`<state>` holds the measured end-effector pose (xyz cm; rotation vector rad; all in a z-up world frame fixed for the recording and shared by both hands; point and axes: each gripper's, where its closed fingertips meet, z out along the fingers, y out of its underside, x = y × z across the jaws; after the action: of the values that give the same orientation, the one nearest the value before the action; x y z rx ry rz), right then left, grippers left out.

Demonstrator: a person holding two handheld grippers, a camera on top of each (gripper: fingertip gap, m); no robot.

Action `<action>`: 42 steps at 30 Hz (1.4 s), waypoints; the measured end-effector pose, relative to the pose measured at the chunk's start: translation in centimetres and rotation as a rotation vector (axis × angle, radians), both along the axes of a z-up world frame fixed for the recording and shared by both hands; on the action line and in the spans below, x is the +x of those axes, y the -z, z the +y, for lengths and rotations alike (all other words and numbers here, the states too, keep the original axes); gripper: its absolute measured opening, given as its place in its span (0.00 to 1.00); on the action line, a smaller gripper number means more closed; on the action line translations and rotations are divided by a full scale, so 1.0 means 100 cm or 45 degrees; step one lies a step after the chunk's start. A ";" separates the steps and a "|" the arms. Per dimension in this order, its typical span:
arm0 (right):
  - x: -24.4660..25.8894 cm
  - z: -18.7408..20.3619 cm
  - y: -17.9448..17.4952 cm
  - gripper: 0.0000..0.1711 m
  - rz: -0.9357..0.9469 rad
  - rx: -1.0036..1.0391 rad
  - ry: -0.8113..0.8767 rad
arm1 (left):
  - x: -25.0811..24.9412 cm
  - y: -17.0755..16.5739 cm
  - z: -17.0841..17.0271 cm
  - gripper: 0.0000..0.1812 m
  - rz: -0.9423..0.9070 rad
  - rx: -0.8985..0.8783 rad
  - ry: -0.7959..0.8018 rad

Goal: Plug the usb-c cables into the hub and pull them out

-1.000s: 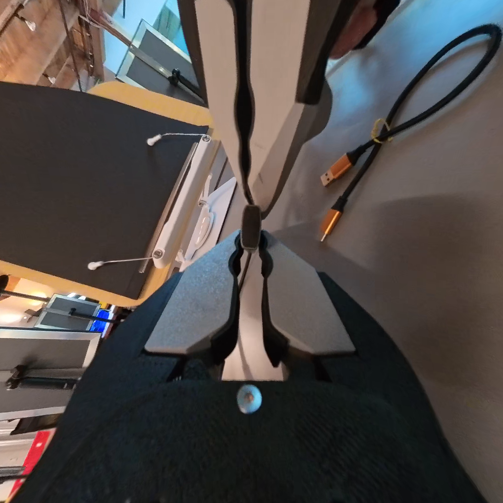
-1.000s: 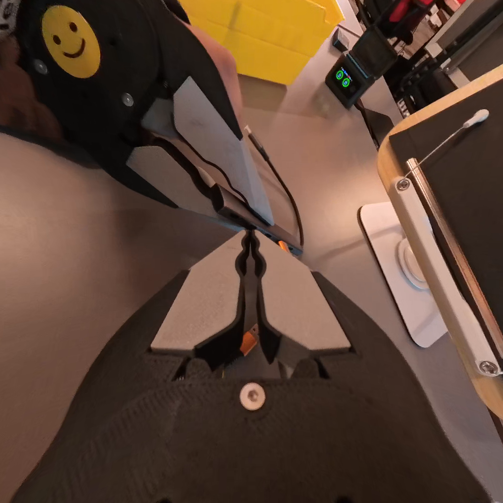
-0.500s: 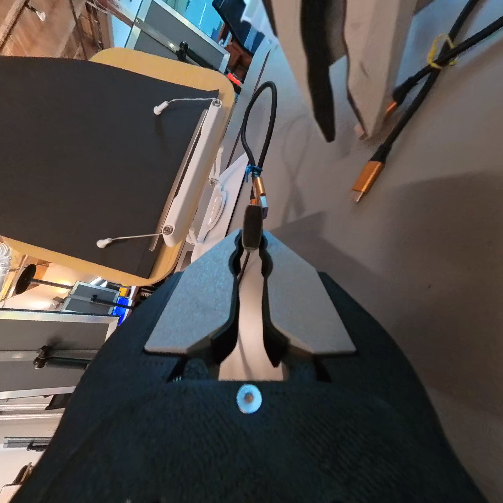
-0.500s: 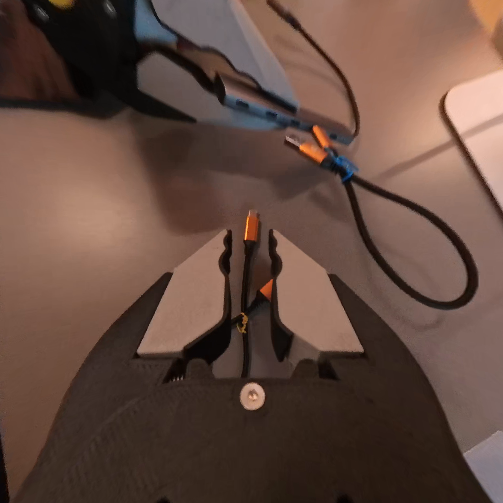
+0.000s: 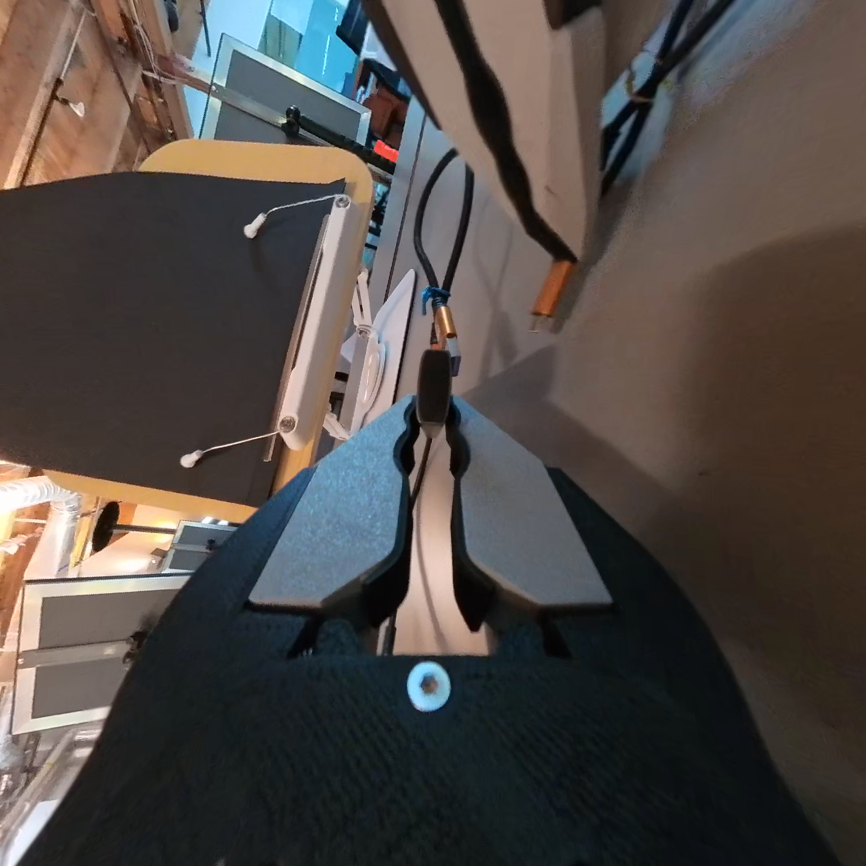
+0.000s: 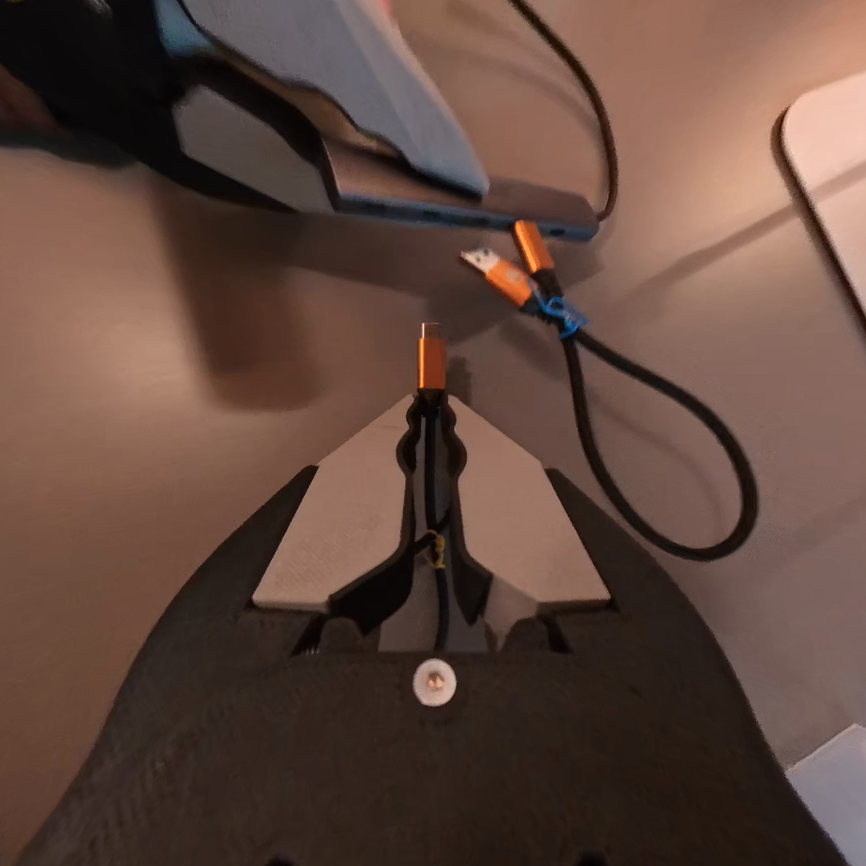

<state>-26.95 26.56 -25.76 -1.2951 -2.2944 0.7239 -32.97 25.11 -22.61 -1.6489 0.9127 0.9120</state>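
Observation:
My left gripper [image 5: 435, 408] is shut on the end of the slim grey hub [image 5: 435, 382]. In the right wrist view the hub [image 6: 468, 216] is held level above the table between the left fingers [image 6: 243, 140]. My right gripper [image 6: 432, 399] is shut on a black cable just behind its orange usb-c plug [image 6: 432, 363]. The plug points at the hub's port edge, a short gap away. A second cable with a blue tie [image 6: 560, 316] has one orange plug [image 6: 532, 248] in the hub near its right end. Its other plug [image 6: 499, 276] hangs free.
The blue-tied cable's loop [image 6: 703, 468] lies on the grey table [image 6: 140, 328] to the right. A white pad [image 6: 834, 164] lies at the right edge. A black board on a wooden stand [image 5: 140, 304] stands beyond the hub. Spacing between my two grippers at the tips: around 7 cm.
My right gripper has drawn back from the hub, opened around the orange plug, and closed on the cable behind it. The left gripper still holds the hub.

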 end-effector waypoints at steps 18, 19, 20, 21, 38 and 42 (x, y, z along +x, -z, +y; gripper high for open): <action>-0.004 -0.014 -0.017 0.03 0.109 0.049 -0.055 | 0.021 0.007 -0.001 0.05 0.116 -0.025 0.084; -0.003 -0.014 -0.015 0.03 0.103 0.062 -0.058 | 0.021 0.007 -0.001 0.05 0.119 -0.023 0.085; -0.003 -0.014 -0.014 0.03 0.098 0.070 -0.060 | 0.021 0.007 -0.001 0.05 0.119 -0.023 0.085; -0.003 -0.014 -0.014 0.03 0.098 0.076 -0.061 | 0.021 0.006 -0.001 0.05 0.119 -0.023 0.085; -0.002 -0.014 -0.014 0.03 0.099 0.097 -0.071 | 0.024 0.011 -0.003 0.05 0.208 -0.051 0.073; -0.001 -0.014 -0.010 0.03 0.076 0.120 -0.077 | 0.025 0.014 -0.002 0.05 0.258 -0.069 0.067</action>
<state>-27.01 25.19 -24.75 -1.1516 -2.2993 0.6562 -30.51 24.88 -24.01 -1.5905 1.1221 1.0395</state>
